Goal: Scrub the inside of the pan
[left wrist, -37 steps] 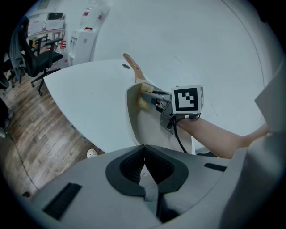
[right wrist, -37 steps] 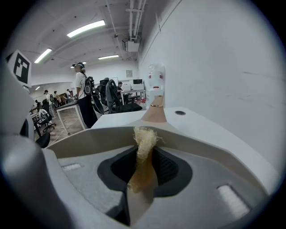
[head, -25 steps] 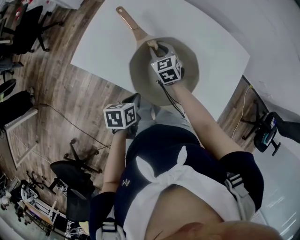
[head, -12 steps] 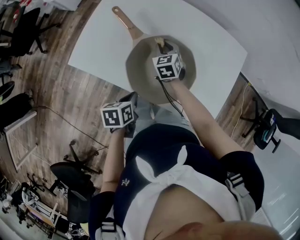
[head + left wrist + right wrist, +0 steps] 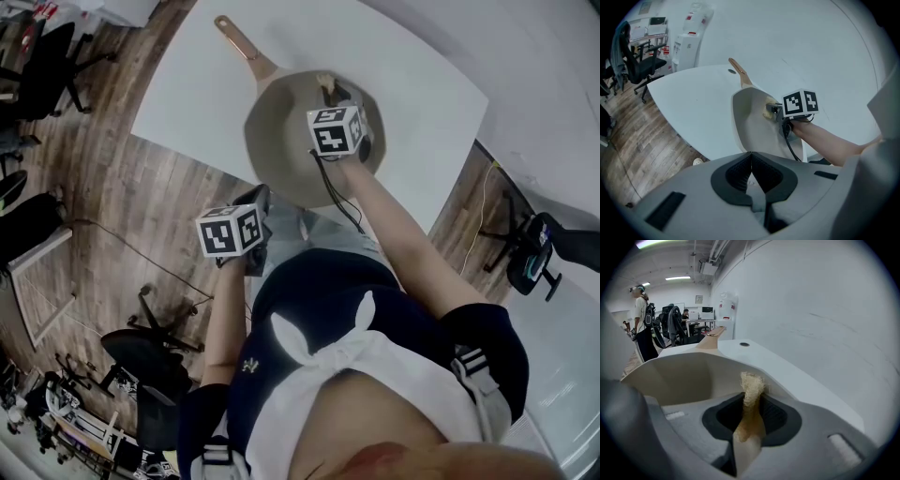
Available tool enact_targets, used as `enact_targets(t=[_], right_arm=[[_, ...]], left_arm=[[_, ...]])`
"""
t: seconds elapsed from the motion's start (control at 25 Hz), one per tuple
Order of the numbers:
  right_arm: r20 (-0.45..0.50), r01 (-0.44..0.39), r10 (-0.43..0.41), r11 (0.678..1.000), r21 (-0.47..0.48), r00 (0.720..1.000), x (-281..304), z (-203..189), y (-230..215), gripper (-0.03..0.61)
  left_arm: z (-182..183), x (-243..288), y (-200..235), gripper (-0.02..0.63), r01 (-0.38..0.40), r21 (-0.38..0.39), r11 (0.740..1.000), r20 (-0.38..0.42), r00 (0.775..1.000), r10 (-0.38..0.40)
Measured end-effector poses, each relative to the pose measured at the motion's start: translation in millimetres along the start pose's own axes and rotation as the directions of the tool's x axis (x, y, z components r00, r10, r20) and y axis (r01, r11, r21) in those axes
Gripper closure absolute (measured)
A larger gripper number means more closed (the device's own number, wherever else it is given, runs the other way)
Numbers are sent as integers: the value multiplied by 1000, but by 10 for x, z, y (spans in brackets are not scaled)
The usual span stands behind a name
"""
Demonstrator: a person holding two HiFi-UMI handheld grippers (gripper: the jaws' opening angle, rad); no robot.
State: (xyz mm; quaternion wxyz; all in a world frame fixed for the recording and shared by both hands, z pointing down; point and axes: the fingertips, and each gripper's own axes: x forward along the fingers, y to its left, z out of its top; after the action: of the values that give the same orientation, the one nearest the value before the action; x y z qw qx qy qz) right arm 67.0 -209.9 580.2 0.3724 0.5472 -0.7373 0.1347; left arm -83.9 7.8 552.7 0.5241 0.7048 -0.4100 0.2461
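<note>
A beige pan [image 5: 281, 141] with a copper-coloured handle [image 5: 237, 42] lies on the white table [image 5: 187, 84]. My right gripper [image 5: 330, 96] is inside the pan by its far wall, shut on a tan fibrous scrubber [image 5: 325, 82]. In the right gripper view the scrubber [image 5: 751, 386] sticks up between the pads, with the pan's inner wall [image 5: 679, 376] to its left. My left gripper [image 5: 255, 211] hangs off the table beside my body, shut with nothing in it. From the left gripper view the pan [image 5: 750, 131] and scrubber [image 5: 768, 110] lie ahead.
The table's near edge [image 5: 187, 157] runs just below the pan. Office chairs [image 5: 47, 56] stand on the wooden floor at the left, and another chair [image 5: 532, 258] at the right. A person [image 5: 641, 319] stands far off in the room.
My right gripper has slid the scrubber along the pan's far wall, to the right and away from the handle. The left gripper has kept still.
</note>
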Motion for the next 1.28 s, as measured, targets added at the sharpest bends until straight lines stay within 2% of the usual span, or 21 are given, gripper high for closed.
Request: enact_targets(t=[0.28, 0.48, 0.64, 0.76, 0.96, 1.28], right_arm=[[-120, 57, -61, 998, -32, 991, -27, -145, -66, 486], [-157, 74, -78, 997, -28, 984, -64, -207, -137, 486], [-234, 129, -140, 990, -63, 962, -147, -278, -228, 486], [-274, 138, -165, 984, -115, 948, -186, -339, -274, 486], [-322, 161, -204, 975, -156, 924, -279, -436, -367, 486], [-429, 84, -159, 979, -188, 889, -386, -612, -415, 486]], left_arm=[[6, -23, -5, 609, -7, -1, 1000, 12, 1000, 7], [12, -8, -26, 609, -6, -5, 1000, 27, 1000, 6], [2, -23, -13, 609, -12, 13, 1000, 31, 999, 12], [-5, -18, -10, 607, -27, 37, 999, 32, 999, 26], [0, -19, -24, 609, -19, 27, 999, 51, 999, 18], [27, -51, -29, 609, -34, 30, 999, 84, 996, 32]])
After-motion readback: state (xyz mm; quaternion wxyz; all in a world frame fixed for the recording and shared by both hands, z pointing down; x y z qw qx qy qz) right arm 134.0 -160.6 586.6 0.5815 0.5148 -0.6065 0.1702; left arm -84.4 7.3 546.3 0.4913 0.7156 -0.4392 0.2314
